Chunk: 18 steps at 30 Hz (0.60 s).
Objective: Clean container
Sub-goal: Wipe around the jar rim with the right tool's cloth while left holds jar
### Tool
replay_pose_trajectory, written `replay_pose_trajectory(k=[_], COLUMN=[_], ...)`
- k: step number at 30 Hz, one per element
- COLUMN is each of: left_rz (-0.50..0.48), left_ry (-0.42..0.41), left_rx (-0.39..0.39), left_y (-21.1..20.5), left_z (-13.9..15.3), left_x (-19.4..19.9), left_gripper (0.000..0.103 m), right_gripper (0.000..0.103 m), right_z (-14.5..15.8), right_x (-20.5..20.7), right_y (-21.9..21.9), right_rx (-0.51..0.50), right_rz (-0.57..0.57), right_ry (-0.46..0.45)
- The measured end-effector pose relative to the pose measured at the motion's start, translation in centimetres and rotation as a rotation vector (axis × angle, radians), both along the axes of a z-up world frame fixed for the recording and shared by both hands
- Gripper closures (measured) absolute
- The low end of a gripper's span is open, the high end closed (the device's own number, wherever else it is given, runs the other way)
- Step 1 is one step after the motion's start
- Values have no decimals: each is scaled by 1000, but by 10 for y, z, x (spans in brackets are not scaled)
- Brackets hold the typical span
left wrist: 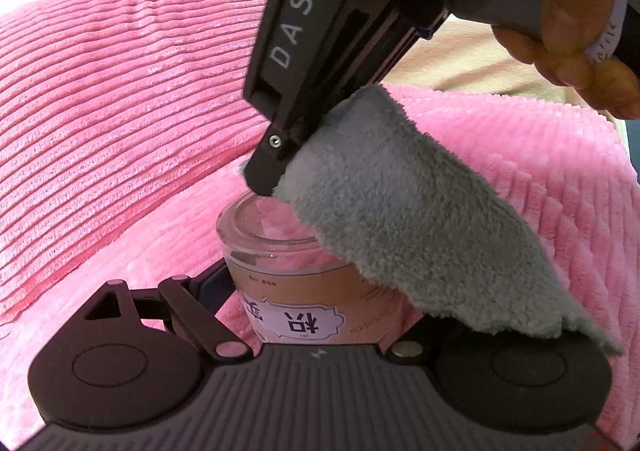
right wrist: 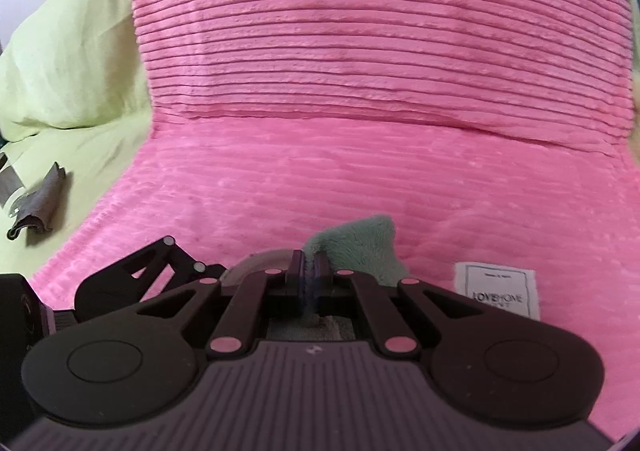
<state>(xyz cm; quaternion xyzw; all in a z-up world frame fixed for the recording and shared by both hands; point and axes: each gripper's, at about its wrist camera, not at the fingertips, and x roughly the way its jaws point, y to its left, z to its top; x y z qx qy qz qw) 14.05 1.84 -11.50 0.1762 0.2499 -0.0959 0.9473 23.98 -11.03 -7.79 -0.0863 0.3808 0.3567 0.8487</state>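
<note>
A clear glass jar (left wrist: 280, 251) with a tan and white label stands upright on the pink ribbed blanket (left wrist: 120, 91). My left gripper (left wrist: 316, 315) is shut on the jar's lower body. My right gripper (left wrist: 266, 183) comes down from above, shut on a grey fleece cloth (left wrist: 400, 219), its tip at the jar's open rim. The cloth drapes over the jar's right side. In the right wrist view the right gripper (right wrist: 309, 263) pinches the cloth (right wrist: 360, 247), with the jar's rim (right wrist: 256, 261) just behind its fingers.
A pink ribbed cushion (right wrist: 360, 31) rises behind the jar. A white fabric tag (right wrist: 496, 291) lies on the blanket at the right. Pale green bedding (right wrist: 68, 51) with a small dark folded cloth (right wrist: 38, 207) lies to the left.
</note>
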Motion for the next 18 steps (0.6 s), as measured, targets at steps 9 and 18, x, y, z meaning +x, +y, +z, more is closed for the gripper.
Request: replay_pose_trajectory(k=[9, 18], left_rz=[-4, -8], left_ry=[9, 6], left_rx=[12, 15], left_y=[0, -2], left_z=[-5, -4], left_x=[5, -1], left_gripper=[14, 14], right_gripper=[102, 102], right_z=[2, 1], right_x=[-12, -19], right_y=[-14, -32], right_rx=[-17, 28], right_rz=[-41, -86], right_ry=[0, 38])
